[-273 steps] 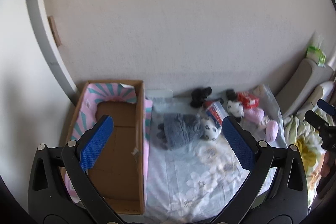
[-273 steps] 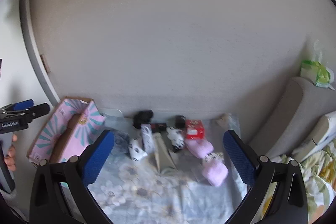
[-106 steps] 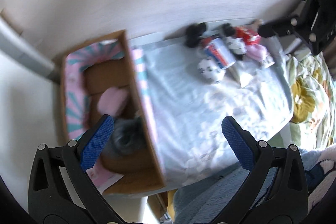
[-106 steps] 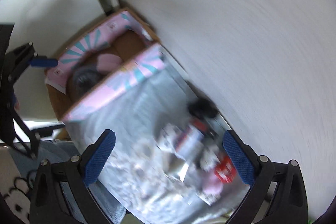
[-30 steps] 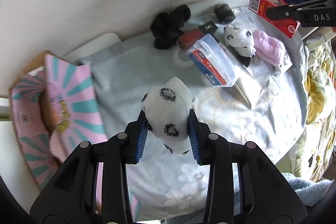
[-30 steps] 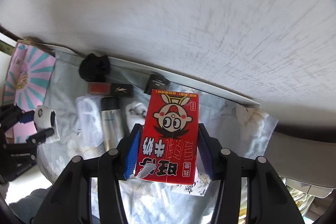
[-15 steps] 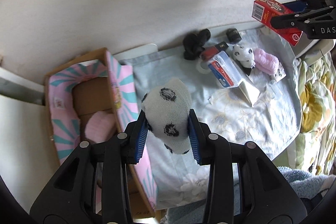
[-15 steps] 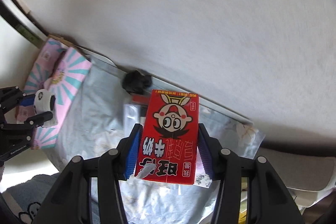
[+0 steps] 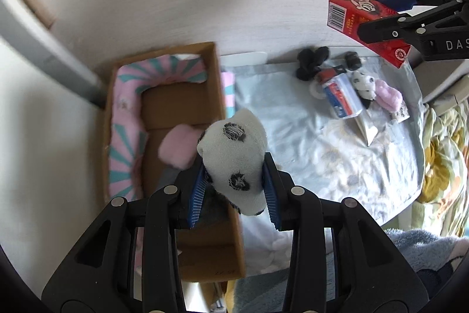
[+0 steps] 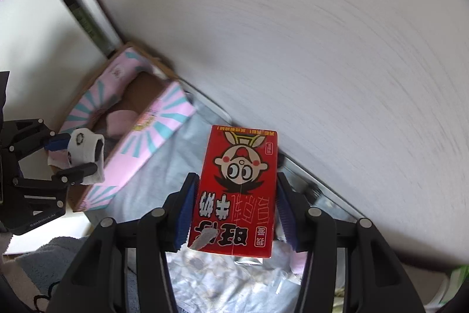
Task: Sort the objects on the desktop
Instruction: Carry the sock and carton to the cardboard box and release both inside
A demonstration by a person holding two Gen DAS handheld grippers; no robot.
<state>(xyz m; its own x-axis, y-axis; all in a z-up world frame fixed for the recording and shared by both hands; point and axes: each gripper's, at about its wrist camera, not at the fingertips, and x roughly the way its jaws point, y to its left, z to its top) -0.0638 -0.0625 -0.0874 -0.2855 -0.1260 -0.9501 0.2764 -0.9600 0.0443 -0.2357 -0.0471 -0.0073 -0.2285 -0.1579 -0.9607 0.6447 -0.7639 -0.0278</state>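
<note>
Left gripper (image 9: 234, 189), jaws clamped on a white spotted sock (image 9: 234, 154), held above the right wall of the cardboard box (image 9: 217, 84), which contains a pink plush item (image 9: 178, 148). Right gripper (image 10: 234, 207), jaws clamped on a red drink carton (image 10: 237, 189), above the floral cloth (image 9: 322, 154) bearing the unsorted objects (image 9: 343, 90).

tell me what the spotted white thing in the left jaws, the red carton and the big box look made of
Spotted white thing: soft knit or fleece, probably a rolled sock; fuzzy matte surface with woolly black patches. Red carton: printed coated paperboard, slightly glossy, with sharp folded edges and a barcode on its end. Big box: plain brown corrugated cardboard, matte, with flaps printed in pink and teal stripes.
</note>
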